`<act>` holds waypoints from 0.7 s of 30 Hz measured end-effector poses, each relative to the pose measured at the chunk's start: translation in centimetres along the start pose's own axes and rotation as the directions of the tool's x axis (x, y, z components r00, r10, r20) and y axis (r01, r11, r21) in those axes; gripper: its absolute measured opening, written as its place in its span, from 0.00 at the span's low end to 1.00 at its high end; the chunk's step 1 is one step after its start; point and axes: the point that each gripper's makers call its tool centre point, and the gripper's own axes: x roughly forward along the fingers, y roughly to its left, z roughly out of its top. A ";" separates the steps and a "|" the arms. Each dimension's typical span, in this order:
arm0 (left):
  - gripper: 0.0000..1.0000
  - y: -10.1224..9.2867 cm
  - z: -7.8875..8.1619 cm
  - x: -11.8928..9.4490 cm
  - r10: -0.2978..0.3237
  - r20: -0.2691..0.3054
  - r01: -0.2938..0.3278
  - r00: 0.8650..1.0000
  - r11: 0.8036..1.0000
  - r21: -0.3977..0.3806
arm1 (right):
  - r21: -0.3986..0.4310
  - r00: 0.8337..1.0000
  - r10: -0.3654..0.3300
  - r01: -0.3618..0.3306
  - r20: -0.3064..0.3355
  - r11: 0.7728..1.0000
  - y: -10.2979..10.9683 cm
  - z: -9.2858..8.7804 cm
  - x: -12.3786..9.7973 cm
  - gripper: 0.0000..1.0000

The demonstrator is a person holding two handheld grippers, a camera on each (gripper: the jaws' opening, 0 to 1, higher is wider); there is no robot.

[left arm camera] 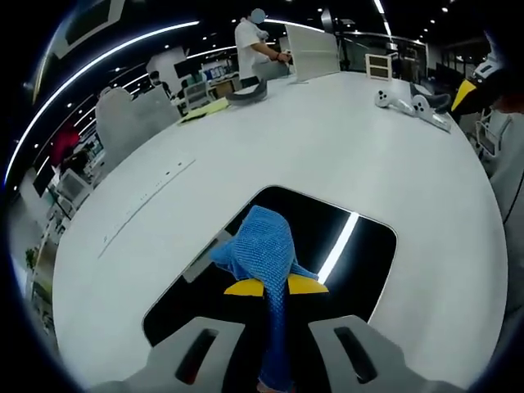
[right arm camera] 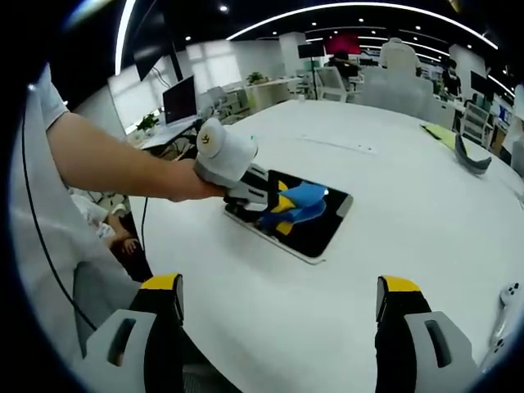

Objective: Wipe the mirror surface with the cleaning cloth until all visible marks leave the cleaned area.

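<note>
Now, my L tool (left arm camera: pixel 275 288): clamped on blue knitted cleaning cloth (left arm camera: pixel 264 246)
Cloth: on dark rectangular mirror (left arm camera: pixel 360 254), white worktop (left arm camera: pixel 327 155)
R tool (right arm camera: pixel 278 307): jaws apart, holding nothing

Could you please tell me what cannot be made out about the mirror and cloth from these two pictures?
- Left gripper view: the blue cloth covers the mirror middle, so marks underneath are hidden.
- Right gripper view: the mirror is too small to show marks.
- Right gripper view: the left tool hides the mirror's near edge.
</note>
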 end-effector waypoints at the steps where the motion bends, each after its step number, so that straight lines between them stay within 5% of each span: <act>1: 0.04 -0.1 -0.1 -0.1 0.001 -0.004 -0.001 1.000 1.000 -0.001 | 0.000 1.000 -0.001 0.001 0.001 1.000 0.0 0.0 0.0 0.98; 21: 0.04 -1.7 -1.2 -1.5 0.035 0.001 -0.035 0.999 0.999 -0.031 | -0.016 1.000 0.004 -0.003 0.008 1.000 0.4 0.7 0.2 0.98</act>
